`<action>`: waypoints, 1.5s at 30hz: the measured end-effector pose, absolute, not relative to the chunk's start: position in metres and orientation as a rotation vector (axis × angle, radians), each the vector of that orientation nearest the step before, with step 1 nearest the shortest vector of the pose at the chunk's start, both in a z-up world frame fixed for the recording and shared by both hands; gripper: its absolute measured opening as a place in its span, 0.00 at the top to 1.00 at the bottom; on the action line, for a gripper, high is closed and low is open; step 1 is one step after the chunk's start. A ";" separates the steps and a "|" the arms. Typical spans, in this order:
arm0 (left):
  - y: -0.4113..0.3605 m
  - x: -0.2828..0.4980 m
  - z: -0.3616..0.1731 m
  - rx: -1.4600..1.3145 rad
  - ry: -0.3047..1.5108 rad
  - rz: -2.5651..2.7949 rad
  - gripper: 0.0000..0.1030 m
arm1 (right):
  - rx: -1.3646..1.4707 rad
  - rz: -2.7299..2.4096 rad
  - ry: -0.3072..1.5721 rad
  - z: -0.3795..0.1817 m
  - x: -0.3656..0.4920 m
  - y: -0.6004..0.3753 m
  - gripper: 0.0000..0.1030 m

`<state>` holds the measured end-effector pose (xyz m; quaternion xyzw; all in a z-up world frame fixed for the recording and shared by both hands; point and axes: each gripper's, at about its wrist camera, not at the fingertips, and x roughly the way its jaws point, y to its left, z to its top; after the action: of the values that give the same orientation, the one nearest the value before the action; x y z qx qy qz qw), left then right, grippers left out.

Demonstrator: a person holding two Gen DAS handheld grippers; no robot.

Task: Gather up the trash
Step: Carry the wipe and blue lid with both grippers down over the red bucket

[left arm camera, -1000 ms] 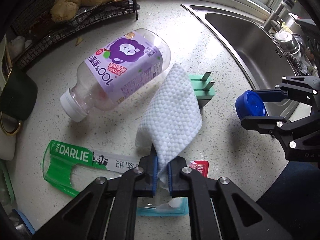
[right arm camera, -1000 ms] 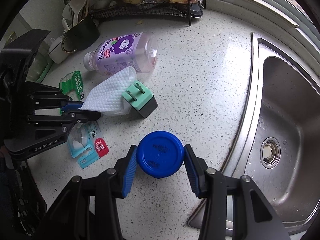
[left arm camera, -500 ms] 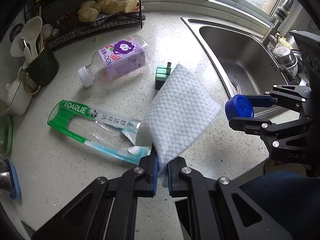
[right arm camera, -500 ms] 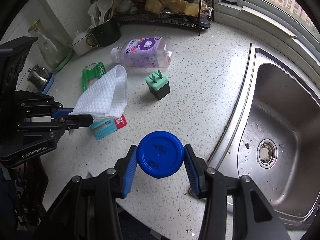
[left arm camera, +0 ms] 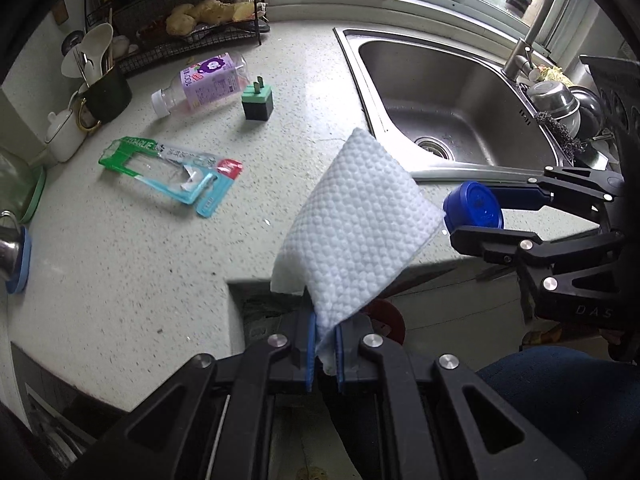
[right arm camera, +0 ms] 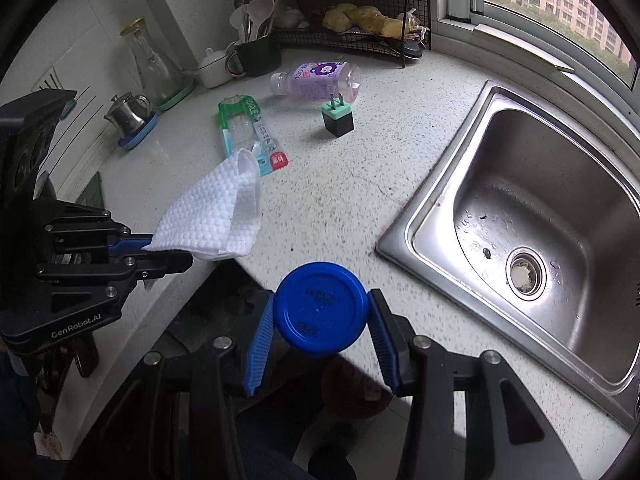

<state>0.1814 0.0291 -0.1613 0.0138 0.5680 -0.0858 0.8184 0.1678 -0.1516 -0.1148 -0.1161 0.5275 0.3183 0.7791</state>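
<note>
My left gripper (left arm camera: 323, 354) is shut on a white dimpled paper towel (left arm camera: 356, 224), held up past the counter's front edge; it also shows in the right wrist view (right arm camera: 216, 216). My right gripper (right arm camera: 320, 340) is shut on a blue bottle cap (right arm camera: 321, 307), also off the counter's edge; the cap shows in the left wrist view (left arm camera: 474, 209). On the counter lie an empty purple-label bottle (left arm camera: 204, 82) on its side and a torn green toothbrush package (left arm camera: 172, 168).
A green-and-black plug adapter (left arm camera: 257, 101) stands by the bottle. A steel sink (right arm camera: 532, 240) is at the right. A wire rack with ginger (right arm camera: 360, 20), a utensil cup (right arm camera: 258, 56) and a small steel pot (right arm camera: 130, 114) line the back. Something red (right arm camera: 352, 392) is on the floor below.
Both grippers have pulled back and away from the counter with the towel and the cap, from over the worktop to beyond its front edge.
</note>
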 end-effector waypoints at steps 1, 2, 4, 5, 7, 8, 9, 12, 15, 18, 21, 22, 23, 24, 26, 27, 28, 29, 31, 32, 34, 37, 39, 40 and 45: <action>0.023 0.174 -0.161 0.031 1.209 -0.176 0.94 | -0.250 0.691 1.139 -0.115 0.163 -0.157 0.58; 0.016 0.166 -0.161 0.028 1.208 -0.173 0.94 | -0.251 0.695 1.137 -0.115 0.156 -0.163 0.58; 0.004 0.151 -0.160 0.019 1.204 -0.170 0.94 | -0.253 0.701 1.134 -0.114 0.144 -0.174 0.58; -0.002 0.143 -0.159 0.018 1.198 -0.167 0.94 | -0.252 0.704 1.134 -0.114 0.137 -0.179 0.58; -0.012 0.130 -0.160 0.012 1.203 -0.168 0.94 | -0.253 0.710 1.132 -0.114 0.124 -0.189 0.58; -0.016 0.126 -0.162 0.014 1.210 -0.164 0.94 | -0.254 0.711 1.135 -0.116 0.119 -0.193 0.58; -0.020 0.122 -0.165 0.015 1.217 -0.164 0.94 | -0.252 0.710 1.142 -0.118 0.113 -0.198 0.58; -0.031 0.108 -0.174 0.010 1.239 -0.175 0.94 | -0.248 0.700 1.163 -0.124 0.100 -0.209 0.58; -0.041 0.096 -0.186 0.013 1.262 -0.195 0.94 | -0.247 0.686 1.191 -0.132 0.090 -0.217 0.58; -0.047 0.090 -0.198 0.017 1.290 -0.210 0.94 | -0.248 0.665 1.217 -0.141 0.084 -0.223 0.58; -0.052 0.086 -0.213 0.020 1.316 -0.228 0.94 | -0.247 0.641 1.246 -0.152 0.076 -0.227 0.58; -0.053 0.086 -0.219 0.026 1.326 -0.234 0.94 | -0.248 0.633 1.255 -0.156 0.075 -0.228 0.58; -0.055 0.086 -0.224 0.031 1.335 -0.237 0.94 | -0.249 0.627 1.263 -0.160 0.074 -0.228 0.58; -0.056 0.086 -0.230 0.035 1.343 -0.241 0.94 | -0.249 0.625 1.272 -0.165 0.072 -0.229 0.58; -0.059 0.086 -0.243 0.033 1.359 -0.251 0.94 | -0.254 0.624 1.283 -0.174 0.068 -0.229 0.58; -0.060 0.086 -0.251 0.032 1.368 -0.255 0.94 | -0.260 0.622 1.290 -0.180 0.066 -0.229 0.58; -0.061 0.086 -0.258 0.033 1.373 -0.258 0.94 | -0.265 0.620 1.297 -0.184 0.065 -0.229 0.58; -0.063 0.086 -0.266 0.032 1.382 -0.261 0.94 | -0.267 0.618 1.303 -0.191 0.065 -0.228 0.58; -0.065 0.087 -0.283 0.027 1.394 -0.271 0.94 | -0.271 0.612 1.316 -0.205 0.065 -0.226 0.58; -0.066 0.087 -0.293 0.025 1.403 -0.274 0.94 | -0.273 0.608 1.322 -0.213 0.065 -0.226 0.58; -0.067 0.088 -0.315 0.029 1.423 -0.271 0.94 | -0.271 0.601 1.341 -0.232 0.068 -0.226 0.58; -0.065 0.092 -0.352 0.022 1.456 -0.266 0.94 | -0.272 0.590 1.362 -0.264 0.074 -0.224 0.58; -0.065 0.095 -0.376 0.012 1.467 -0.266 0.94 | -0.278 0.589 1.370 -0.287 0.077 -0.223 0.58; -0.063 0.096 -0.390 0.010 1.472 -0.267 0.94 | -0.282 0.588 1.371 -0.300 0.078 -0.222 0.58; -0.063 0.101 -0.463 -0.005 1.504 -0.281 0.94 | -0.290 0.574 1.385 -0.362 0.088 -0.220 0.58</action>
<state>0.1009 -0.0629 -0.4629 -0.0024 0.6807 -0.1272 0.7214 0.0878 -0.2202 -0.3622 -0.1311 0.6272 0.2599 0.7224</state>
